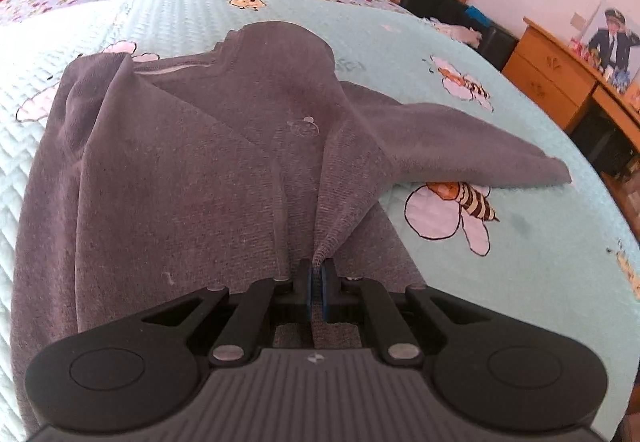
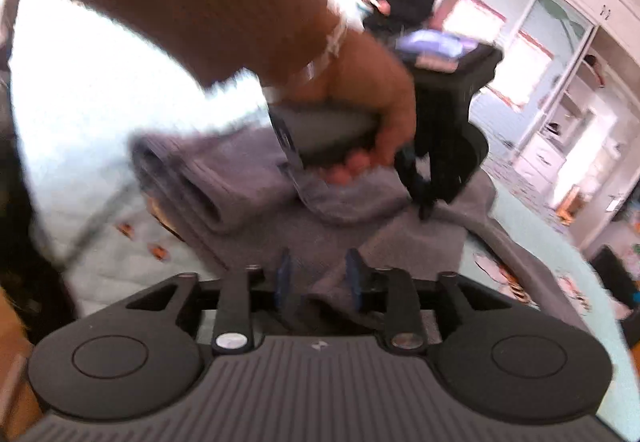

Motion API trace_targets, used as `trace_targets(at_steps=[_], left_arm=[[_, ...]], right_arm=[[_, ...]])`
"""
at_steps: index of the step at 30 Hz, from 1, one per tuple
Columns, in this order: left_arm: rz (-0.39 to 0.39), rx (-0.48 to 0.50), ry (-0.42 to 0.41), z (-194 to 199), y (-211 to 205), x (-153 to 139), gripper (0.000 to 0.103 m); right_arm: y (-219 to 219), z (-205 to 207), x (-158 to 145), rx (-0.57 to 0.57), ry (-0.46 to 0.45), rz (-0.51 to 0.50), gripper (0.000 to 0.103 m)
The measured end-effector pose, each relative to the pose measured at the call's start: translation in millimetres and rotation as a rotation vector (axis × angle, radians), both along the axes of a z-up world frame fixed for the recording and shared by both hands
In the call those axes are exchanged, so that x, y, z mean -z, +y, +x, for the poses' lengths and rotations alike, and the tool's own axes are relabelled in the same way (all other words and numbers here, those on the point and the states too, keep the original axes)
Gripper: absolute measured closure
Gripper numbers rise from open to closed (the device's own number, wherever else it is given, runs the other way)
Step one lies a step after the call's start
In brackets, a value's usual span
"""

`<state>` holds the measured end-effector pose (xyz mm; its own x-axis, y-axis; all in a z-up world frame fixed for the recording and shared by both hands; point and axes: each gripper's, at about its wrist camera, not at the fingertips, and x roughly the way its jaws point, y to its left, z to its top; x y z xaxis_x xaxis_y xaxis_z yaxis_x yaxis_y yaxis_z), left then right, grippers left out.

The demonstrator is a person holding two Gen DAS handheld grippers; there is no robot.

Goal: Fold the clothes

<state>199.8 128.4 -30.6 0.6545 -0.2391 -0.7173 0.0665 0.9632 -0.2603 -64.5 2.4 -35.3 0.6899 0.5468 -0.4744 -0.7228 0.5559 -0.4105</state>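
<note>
The left wrist view sits low and close over the grey sweater (image 1: 192,170), facing along the bed (image 1: 540,242) toward the wardrobe at the frame's top. The right wrist view, blurred, faces across the same sweater (image 2: 420,242) toward the left hand (image 2: 368,110) at centre. Both share sweater and bed.

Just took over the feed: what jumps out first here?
A grey sweater sprawls across the bee-print bedspread, one fold pinched in the shut left gripper. In the right wrist view, the right gripper hangs open over the cloth, while a hand holding the other gripper fills the centre.
</note>
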Motion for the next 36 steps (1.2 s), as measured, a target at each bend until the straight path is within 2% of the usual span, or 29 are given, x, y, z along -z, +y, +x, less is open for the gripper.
trace_targets(at_steps=[3,6,7,8,10,12,16,18,20,22,23,25,27,30,33,36], left_arm=[[-0.010,0.006,-0.017,-6.6,1.4,-6.4,0.098],[-0.016,0.003,-0.054,-19.4,3.1,-16.6,0.098],[-0.020,-0.004,-0.070,-25.6,4.3,-20.8,0.098],[-0.020,-0.012,-0.086,-32.9,5.2,-25.1,0.098],[-0.029,-0.022,-0.116,-49.5,7.3,-34.0,0.098],[-0.039,-0.012,-0.139,-67.4,7.0,-41.5,0.098],[-0.081,0.037,-0.153,-98.7,-1.7,-48.7,0.098],[-0.107,0.080,-0.130,-109.4,-11.1,-43.4,0.098],[-0.097,0.127,-0.072,-116.3,-24.2,-26.0,0.098],[-0.058,0.134,0.004,-120.4,-35.0,-0.6,0.098],[-0.055,0.129,0.004,-124.0,-36.0,7.2,0.098],[-0.069,0.114,-0.024,-130.1,-33.2,13.9,0.098],[-0.085,0.102,-0.008,-128.1,-30.7,10.1,0.098],[-0.045,0.119,-0.011,-126.3,-34.8,-1.6,0.098],[-0.047,0.111,-0.030,-127.6,-35.5,-13.4,0.098],[-0.070,0.104,-0.060,-123.7,-37.3,-21.2,0.098]], right_arm=[[-27.9,4.4,-25.9,0.015,0.117,0.132,0.065],[-73.0,27.9,-51.8,0.127,0.286,0.358,0.067],[-88.3,36.8,-57.5,0.172,0.335,0.436,0.071],[-103.0,47.1,-59.2,0.218,0.394,0.509,0.084],[-124.2,67.4,-54.2,0.305,0.522,0.592,0.096],[-133.7,77.4,-46.5,0.347,0.574,0.606,0.096],[-133.7,84.1,-33.6,0.330,0.683,0.646,0.096],[-132.0,86.0,-27.6,0.322,0.730,0.658,0.096],[-126.6,87.2,-22.8,0.305,0.758,0.633,0.096],[-115.7,88.4,-10.9,0.316,0.768,0.571,0.097],[-111.9,87.2,-9.0,0.314,0.752,0.547,0.101],[-104.3,84.8,-5.1,0.310,0.720,0.500,0.102],[-99.8,83.2,-6.7,0.304,0.702,0.468,0.101],[-110.3,80.6,-18.1,0.290,0.721,0.529,0.097],[-119.8,81.6,-23.8,0.288,0.735,0.596,0.094],[-118.6,88.0,-8.0,0.314,0.779,0.570,0.095]])
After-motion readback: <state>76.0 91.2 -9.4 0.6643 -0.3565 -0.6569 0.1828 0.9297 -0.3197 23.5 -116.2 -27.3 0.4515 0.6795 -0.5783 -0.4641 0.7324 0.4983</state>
